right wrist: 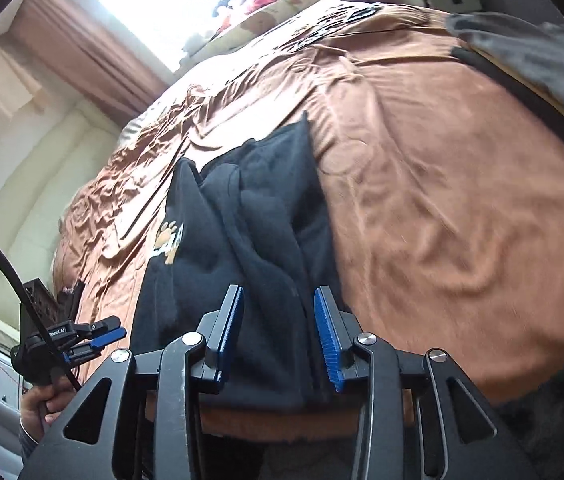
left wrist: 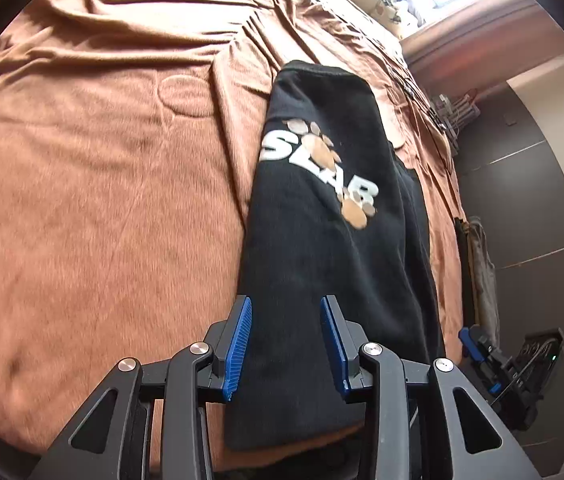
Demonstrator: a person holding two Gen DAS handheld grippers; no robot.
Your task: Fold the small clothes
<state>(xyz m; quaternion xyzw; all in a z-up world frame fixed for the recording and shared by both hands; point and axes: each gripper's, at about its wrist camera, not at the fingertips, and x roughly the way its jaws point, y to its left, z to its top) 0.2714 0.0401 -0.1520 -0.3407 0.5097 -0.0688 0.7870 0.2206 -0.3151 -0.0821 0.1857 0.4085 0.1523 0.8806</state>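
Two grippers are up over the bed and neither has hold of anything. My left gripper [left wrist: 285, 344] has its blue pads spread, with the black garment [left wrist: 333, 240] seen lying between and beyond them, not pinched. My right gripper [right wrist: 278, 340] is the same: pads apart, dark cloth showing in the gap, no pressure on it that I can see.

The garment lies as a long narrow folded strip on the brown bedspread [left wrist: 102, 200], its near end close to the bed's edge under my fingers. From the right wrist view the side layers look bulky and loosely stacked — I count several thick ridges rather than one flat panel.

My worry is that stack. If I go back in and catch only the top layer, I judge the fold will peel open as I lift. The near end also sits close to the edge, so a careless drag toward me could pull it off the bed. The bedspread is rumpled and soft, and a low pinch could gather it with the cloth.

Readable writing: white letters on the garment among tan paw prints, roughly "SLAB" — the middle is partly covered. On the left gripper's body, seen from the right wrist view, a small label ending in ".AI"; the rest is too small.
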